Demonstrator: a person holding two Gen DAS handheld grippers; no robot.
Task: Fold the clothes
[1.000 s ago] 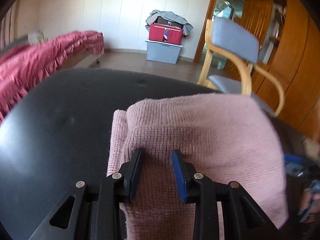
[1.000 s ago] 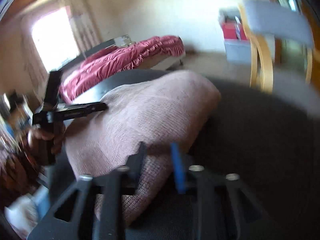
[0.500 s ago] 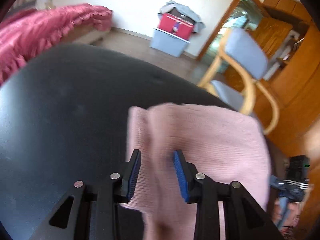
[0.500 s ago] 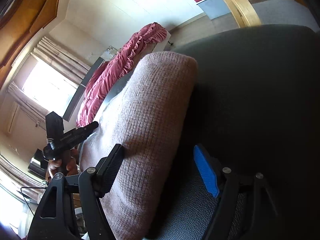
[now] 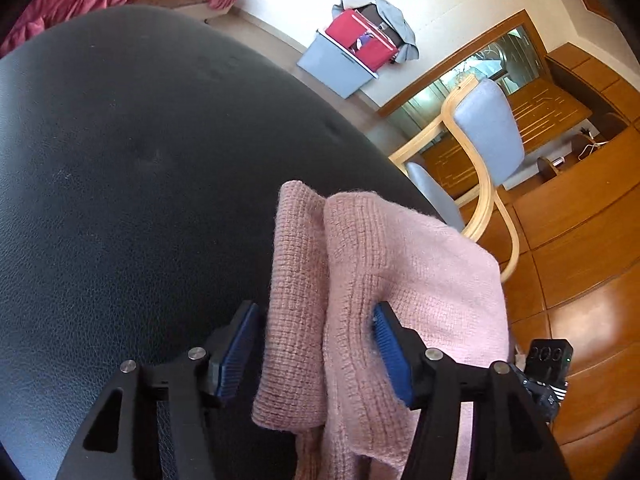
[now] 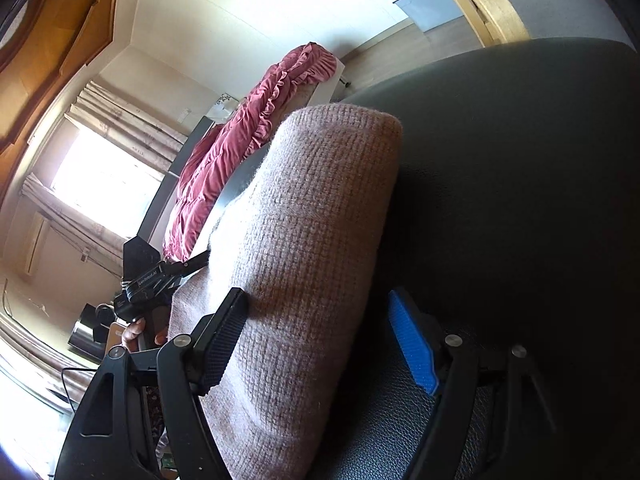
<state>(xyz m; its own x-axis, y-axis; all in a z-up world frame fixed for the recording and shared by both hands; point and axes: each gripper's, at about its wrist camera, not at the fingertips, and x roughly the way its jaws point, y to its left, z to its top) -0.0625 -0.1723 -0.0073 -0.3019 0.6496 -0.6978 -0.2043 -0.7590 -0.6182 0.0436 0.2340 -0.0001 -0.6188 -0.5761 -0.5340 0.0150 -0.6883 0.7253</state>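
A pink knit garment [image 5: 404,280] lies folded in a thick bundle on a black leather surface [image 5: 140,184]. My left gripper [image 5: 314,346] straddles the bundle's near left edge and its jaws are opening. The right blue pad still touches the knit, while the left pad stands apart from it. In the right wrist view the same garment [image 6: 312,240] runs away from me. My right gripper [image 6: 318,340] is open wide around its near end, with the blue pad clear of the cloth. The left gripper [image 6: 160,276] shows at the bundle's far side, held by a hand [image 6: 134,332].
A wooden chair with grey cushions [image 5: 484,148] stands just past the black surface. Behind it are wooden cabinets [image 5: 580,240]. A grey box with a red bag [image 5: 352,52] sits by the far wall. A bed with a red cover [image 6: 248,140] lies below a bright window [image 6: 104,184].
Both grippers went from closed on the pink knit to open around it. Both views rolled, and the left gripper sank closer to the bundle's edge.
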